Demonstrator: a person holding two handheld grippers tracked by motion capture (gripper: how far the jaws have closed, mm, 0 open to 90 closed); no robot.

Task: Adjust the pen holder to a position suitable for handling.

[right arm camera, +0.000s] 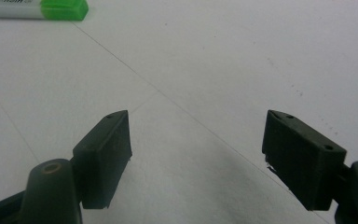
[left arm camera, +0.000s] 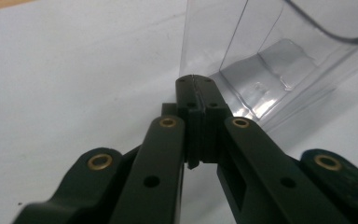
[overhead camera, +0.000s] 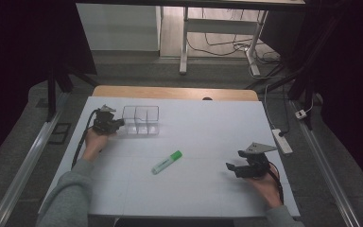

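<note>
My table (overhead camera: pixel 208 142) is the biggest thing here: a flat white matte top with thin pencil-like lines across it and a strip of pale wood showing along its far edge. Around it the room is dim, with a grey floor, white desk legs and loose cables beyond the far edge, and a white power strip (overhead camera: pixel 282 141) on the floor off the right side.

Next in size is the clear plastic box (overhead camera: pixel 141 120), rectangular, thin-walled and glossy, split by dividers into compartments. It stands upright on the far left part of the table. In the left gripper view its see-through corner rises right in front of my jaws.

My left gripper (overhead camera: pixel 115 124), black hard plastic with brass pins, sits at the box's left side. Its jaws are pressed together with nothing between them, tips just at the box wall; I cannot tell if they touch it.

My right gripper (overhead camera: pixel 230 166) rests near the right front of the table, its blocky jaws spread wide over bare surface.

Smallest is the highlighter (overhead camera: pixel 167 162), a white barrel with a green cap, lying mid-table between my hands, well apart from both.
</note>
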